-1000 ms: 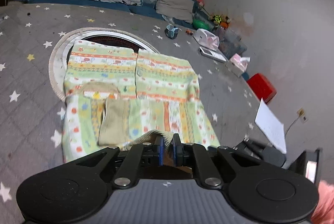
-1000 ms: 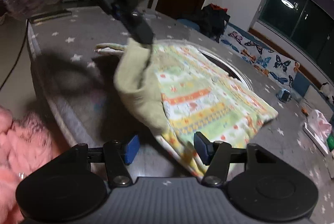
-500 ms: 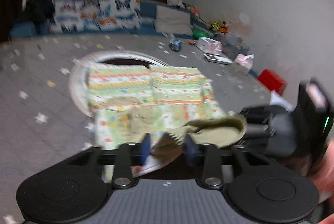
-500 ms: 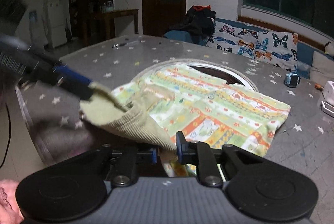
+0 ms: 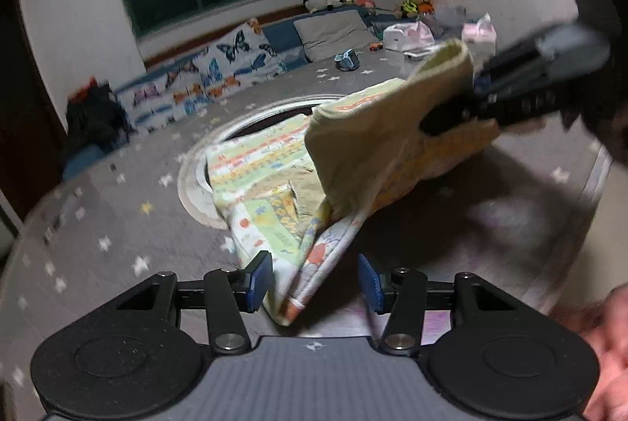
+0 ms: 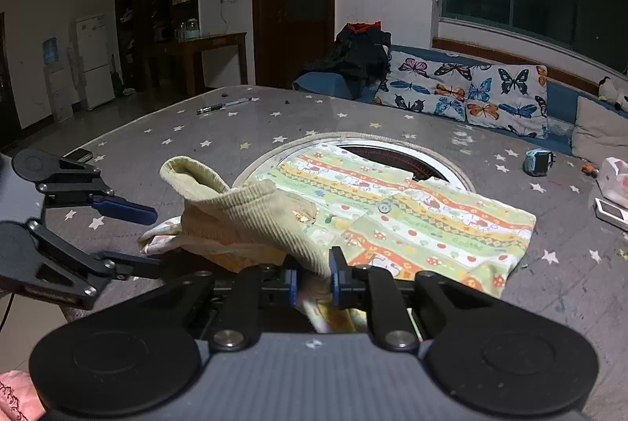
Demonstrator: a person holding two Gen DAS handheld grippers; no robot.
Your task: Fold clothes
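A child's top [image 6: 412,220] with green, yellow and orange stripes lies on the grey star-print table [image 6: 274,114]. Its near part is lifted. My right gripper [image 6: 314,283] is shut on the beige ribbed sleeve, whose cuff [image 6: 196,173] stands up to the left. In the left wrist view the right gripper [image 5: 435,122] holds that sleeve [image 5: 392,130] raised at upper right. My left gripper [image 5: 314,283] is open, with a hanging edge of the top [image 5: 306,287] loose between its wide-apart fingers. From the right wrist view the left gripper [image 6: 153,238] sits open just left of the cuff.
A round rimmed opening [image 6: 392,138] lies under the top's far end. A pen [image 6: 223,105], a dark phone [image 6: 78,154], a blue watch [image 6: 539,161] and a white device [image 6: 610,211] lie on the table. A sofa with butterfly cushions [image 6: 463,91] stands behind.
The sleeve passed from one gripper to the other: my left gripper opened and let it go, while my right gripper shut on it and lifted it.
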